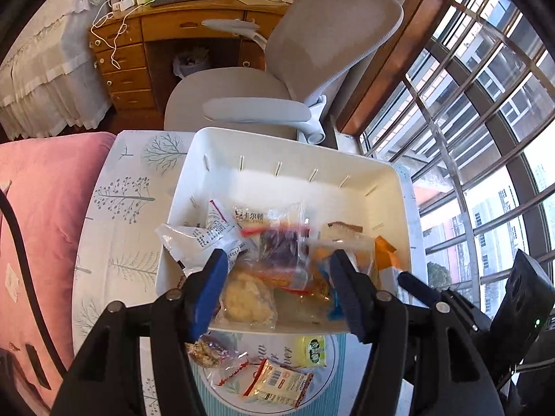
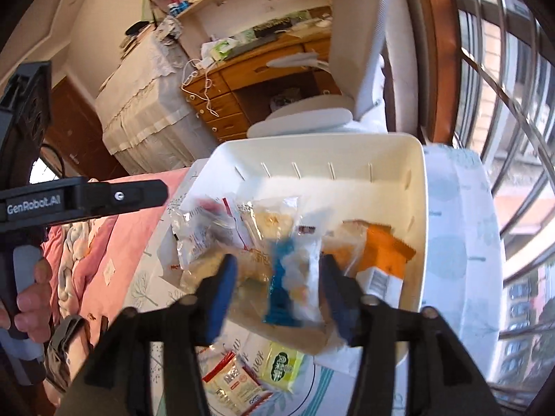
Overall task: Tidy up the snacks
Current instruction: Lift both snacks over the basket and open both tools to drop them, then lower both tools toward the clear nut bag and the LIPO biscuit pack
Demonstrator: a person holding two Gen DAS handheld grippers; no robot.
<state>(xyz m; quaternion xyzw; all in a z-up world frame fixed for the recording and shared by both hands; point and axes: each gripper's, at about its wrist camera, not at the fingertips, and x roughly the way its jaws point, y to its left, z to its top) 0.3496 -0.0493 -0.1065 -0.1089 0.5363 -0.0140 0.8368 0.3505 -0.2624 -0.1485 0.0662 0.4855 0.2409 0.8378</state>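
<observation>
- Left gripper (image 1: 277, 270), lower centre of its view: two blue-padded jaws spread, nothing pinched, above the snack pile.
- Right gripper (image 2: 277, 274): jaws spread, pads clear of the blue-and-white packet (image 2: 295, 277) between them.
- One white rectangular plastic bin (image 1: 381, 173), mid-frame, slotted walls, full of crinkly clear wrappers.
- Three packets outside, bottom of frame on tree-print tablecloth (image 1: 118, 208): yellow-green pack (image 1: 311, 351), red-trimmed pack (image 1: 277, 383), clear nut bag (image 1: 211, 352).

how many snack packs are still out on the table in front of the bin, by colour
yellow-green pack: 1
red-and-cream pack: 1
clear pack with red print: 1
total: 3, all lying outside the white bin
</observation>
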